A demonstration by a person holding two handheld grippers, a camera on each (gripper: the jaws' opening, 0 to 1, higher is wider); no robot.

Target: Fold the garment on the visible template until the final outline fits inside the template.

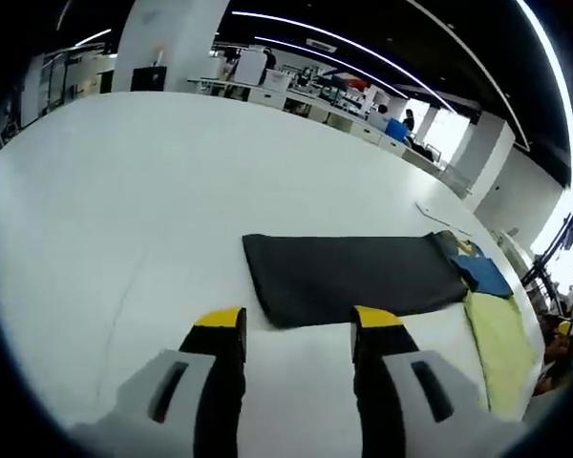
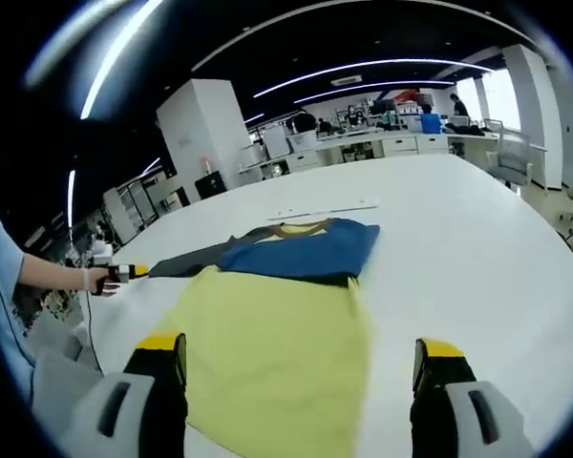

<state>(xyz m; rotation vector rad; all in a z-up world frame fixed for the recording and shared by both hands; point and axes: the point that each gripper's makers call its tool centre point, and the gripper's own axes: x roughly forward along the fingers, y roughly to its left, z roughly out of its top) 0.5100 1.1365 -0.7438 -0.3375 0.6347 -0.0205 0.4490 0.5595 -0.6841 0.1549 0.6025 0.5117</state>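
Dark folded garment lies flat on the white table at 12 o'clock of the left tongs — looks mostly folded. Both tongs wide, empty — right tongs over a yellow garment.

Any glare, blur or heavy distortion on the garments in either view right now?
Left gripper view: sharp, fisheye bends the white table; dark garment evenly lit, no glare. Right gripper view: yellow garment and blue garment clear, ceiling light strips curve; window brightness top right.
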